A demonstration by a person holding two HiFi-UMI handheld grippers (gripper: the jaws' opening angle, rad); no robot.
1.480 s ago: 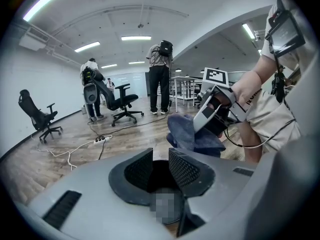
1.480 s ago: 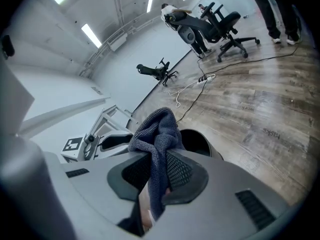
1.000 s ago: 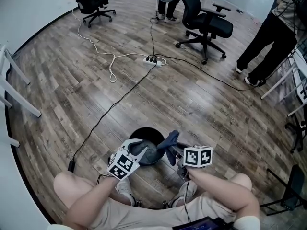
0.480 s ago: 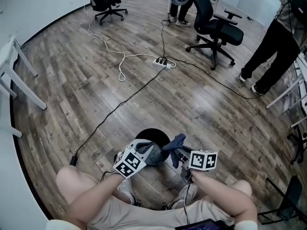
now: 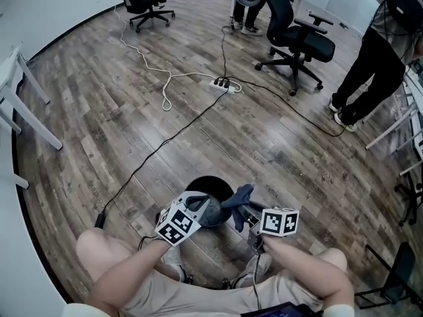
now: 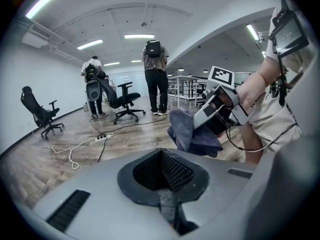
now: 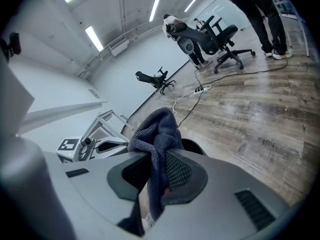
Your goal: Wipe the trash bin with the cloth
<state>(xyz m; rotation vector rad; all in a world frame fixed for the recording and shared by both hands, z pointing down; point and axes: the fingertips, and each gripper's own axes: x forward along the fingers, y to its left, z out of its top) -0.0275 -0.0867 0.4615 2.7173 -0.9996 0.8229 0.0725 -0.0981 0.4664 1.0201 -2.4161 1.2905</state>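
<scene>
A black round trash bin (image 5: 213,189) stands on the wood floor between the person's knees. My left gripper (image 5: 200,207) sits at the bin's near-left rim with its jaws closed; in the left gripper view its pads (image 6: 172,171) meet, with a thin dark edge pinched low between them. My right gripper (image 5: 246,211) is shut on a blue cloth (image 5: 239,200), which hangs bunched over the bin's right rim. The cloth (image 7: 157,129) rises from between the right jaws, with the bin's mouth (image 7: 192,146) just beyond. The left gripper view shows the cloth (image 6: 187,131) close ahead.
A black cable (image 5: 158,147) runs across the floor to a power strip (image 5: 223,84) with a white cord. An office chair (image 5: 297,41) stands far ahead and another (image 5: 142,2) at far left. A person's legs (image 5: 360,71) are at right, white table legs (image 5: 26,121) at left.
The left gripper's jaws, open astride the bin's rim a second ago, have shut there. The head view has shifted slightly. The right gripper keeps the cloth at the bin's right side.
</scene>
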